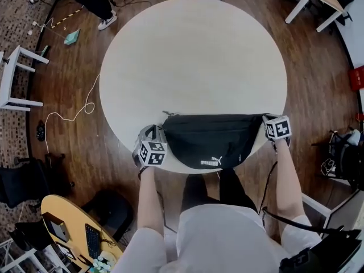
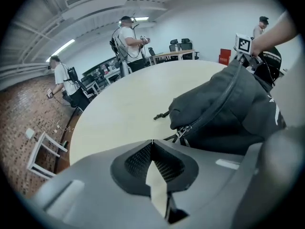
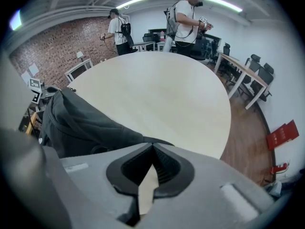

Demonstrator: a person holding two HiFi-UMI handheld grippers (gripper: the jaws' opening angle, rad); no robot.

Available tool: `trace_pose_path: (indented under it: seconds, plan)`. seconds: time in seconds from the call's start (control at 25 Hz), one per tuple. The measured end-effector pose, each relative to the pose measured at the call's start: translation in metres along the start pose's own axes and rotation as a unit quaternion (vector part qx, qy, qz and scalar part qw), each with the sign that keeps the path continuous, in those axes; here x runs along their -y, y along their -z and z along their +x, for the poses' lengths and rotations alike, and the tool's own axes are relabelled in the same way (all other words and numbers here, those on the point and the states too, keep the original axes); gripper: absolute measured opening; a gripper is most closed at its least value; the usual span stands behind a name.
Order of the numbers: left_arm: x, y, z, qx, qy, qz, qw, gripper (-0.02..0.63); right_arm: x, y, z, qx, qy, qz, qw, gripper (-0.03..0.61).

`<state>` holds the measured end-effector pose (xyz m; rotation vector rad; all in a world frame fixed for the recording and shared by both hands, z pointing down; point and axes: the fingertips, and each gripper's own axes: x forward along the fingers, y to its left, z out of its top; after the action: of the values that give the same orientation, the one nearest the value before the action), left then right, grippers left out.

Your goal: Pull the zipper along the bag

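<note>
Lying across the near edge of the round table (image 1: 193,56) in the head view, the black bag (image 1: 210,138) has its long axis running left to right, its curved belly bulging over the rim toward the person and its straight top edge facing the table's middle. The left gripper (image 1: 154,135) sits at the bag's left end and the right gripper (image 1: 272,121) at its right end. In the left gripper view, the left gripper (image 2: 152,142) has its jaws closed tip to tip. The bag (image 2: 228,113) lies just right of them, its zipper pull (image 2: 183,131) near the tips, and whether any strap is pinched does not show. The bag's far end rises toward the right gripper (image 2: 243,49). In the right gripper view, the right gripper (image 3: 153,144) is clamped on the tapering end of the bag (image 3: 81,123), which stretches away to the left over the table (image 3: 157,94).
</note>
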<state>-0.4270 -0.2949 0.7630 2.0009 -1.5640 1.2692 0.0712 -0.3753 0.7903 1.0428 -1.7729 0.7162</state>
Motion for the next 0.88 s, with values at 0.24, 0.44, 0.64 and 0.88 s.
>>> trace_pose_path:
  seconds: [0.24,0.44,0.64,0.88]
  plan:
    - [0.006,0.004,0.01,-0.005,0.025,-0.018,0.9995,0.021,-0.001,-0.003,0.003,0.009,0.029,0.003,1.0,-0.009]
    - [0.007,-0.015,-0.013,0.023,0.037,-0.065,0.9969,0.026,-0.002,-0.003,-0.008,0.047,0.025,0.03,0.998,-0.009]
    - [-0.003,-0.043,-0.046,0.07,0.057,-0.093,0.9916,0.09,-0.008,-0.028,-0.05,0.144,0.023,0.065,0.987,0.12]
    - [0.003,-0.081,-0.115,0.148,0.062,-0.123,0.9793,0.067,-0.043,-0.03,-0.126,0.219,0.028,0.027,0.975,0.091]
